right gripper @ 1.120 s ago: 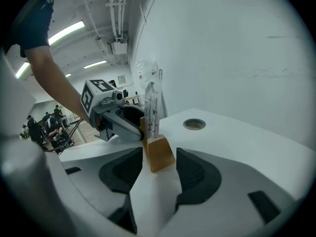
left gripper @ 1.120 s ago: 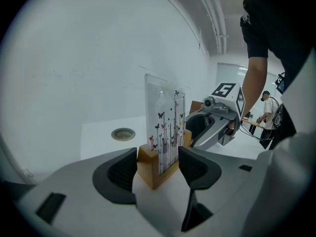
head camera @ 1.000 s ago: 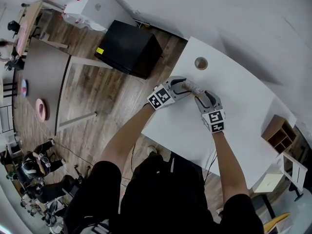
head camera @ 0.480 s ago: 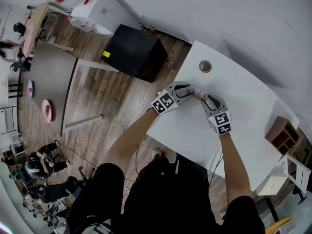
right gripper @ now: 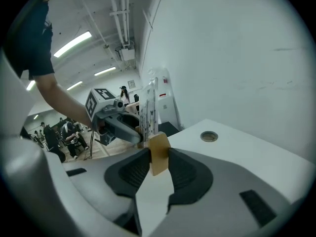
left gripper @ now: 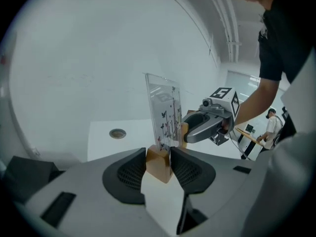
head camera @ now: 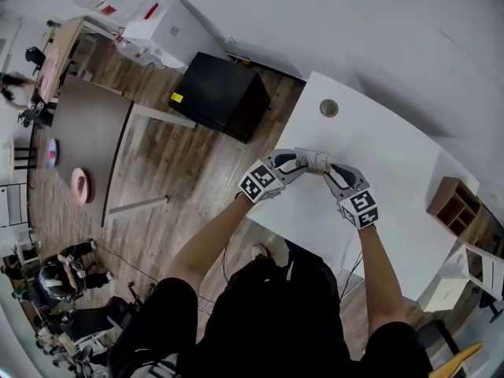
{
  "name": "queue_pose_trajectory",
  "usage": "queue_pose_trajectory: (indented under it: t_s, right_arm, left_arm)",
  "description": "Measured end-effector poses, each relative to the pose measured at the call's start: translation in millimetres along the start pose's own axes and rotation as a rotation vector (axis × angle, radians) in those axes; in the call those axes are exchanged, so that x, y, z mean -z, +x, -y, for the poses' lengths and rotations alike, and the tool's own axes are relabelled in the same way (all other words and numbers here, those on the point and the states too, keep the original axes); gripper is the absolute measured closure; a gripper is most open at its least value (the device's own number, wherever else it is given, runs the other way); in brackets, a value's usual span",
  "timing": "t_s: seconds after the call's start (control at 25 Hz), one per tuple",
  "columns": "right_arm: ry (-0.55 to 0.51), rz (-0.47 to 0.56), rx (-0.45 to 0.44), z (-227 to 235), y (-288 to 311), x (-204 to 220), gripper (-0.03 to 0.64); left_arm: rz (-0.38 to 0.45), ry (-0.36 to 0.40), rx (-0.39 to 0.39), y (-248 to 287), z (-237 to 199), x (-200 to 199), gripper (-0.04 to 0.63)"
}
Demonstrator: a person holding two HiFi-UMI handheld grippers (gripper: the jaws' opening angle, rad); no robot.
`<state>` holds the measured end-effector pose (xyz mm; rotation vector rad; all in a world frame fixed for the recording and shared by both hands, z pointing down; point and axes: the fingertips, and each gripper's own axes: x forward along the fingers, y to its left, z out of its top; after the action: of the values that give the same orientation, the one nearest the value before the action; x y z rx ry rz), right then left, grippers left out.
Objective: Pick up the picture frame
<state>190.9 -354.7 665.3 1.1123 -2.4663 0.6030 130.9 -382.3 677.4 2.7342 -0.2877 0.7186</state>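
Left claw (left gripper: 159, 158): jaws closing, pads pressed on 1 wooden end block (left gripper: 158, 165) of the picture frame (left gripper: 163, 113). Right claw (right gripper: 157, 158): same, jaws closing, pads clamped on the other end block (right gripper: 158, 151). Count: 2 claws, 1 frame, 2 blocks, 1 block per claw.

Frame sits upright between the claws, over the near left part of the white surface (head camera: 394, 181), close to its left edge, with the floor (head camera: 181, 172) dropping away just left of it. Can't tell if the blocks touch the surface.

Open room: bare surface to the right and on the far side. 1 round hole (head camera: 328, 108) lies far of the frame, well apart. 1 wooden cubby box (head camera: 450, 209) by the right end, well apart. 1 black cabinet (head camera: 220, 94) on the floor, far left.

Left claw view shows the clear panel's face with its butterfly print. Right claw view gets the panel nearly edge-on. Head view shows only a pale sliver between the claws.
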Motion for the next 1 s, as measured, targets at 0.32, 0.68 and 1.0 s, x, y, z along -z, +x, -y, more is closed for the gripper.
queue_pose_trajectory:
  t_s: [0.32, 0.68, 1.0]
  right_arm:
    - [-0.008, 0.070, 0.058, -55, -38, -12, 0.499]
    - [-0.030, 0.133, 0.176, -136, -83, -15, 0.503]
    - [-0.017, 0.178, 0.253, -191, -114, -20, 0.509]
  left_arm:
    - [0.023, -0.038, -0.004, -45, 55, 1, 0.440]
    - [0.054, 0.077, 0.025, -107, 121, -5, 0.443]
    - [0.103, 0.118, 0.048, -150, 165, -9, 0.443]
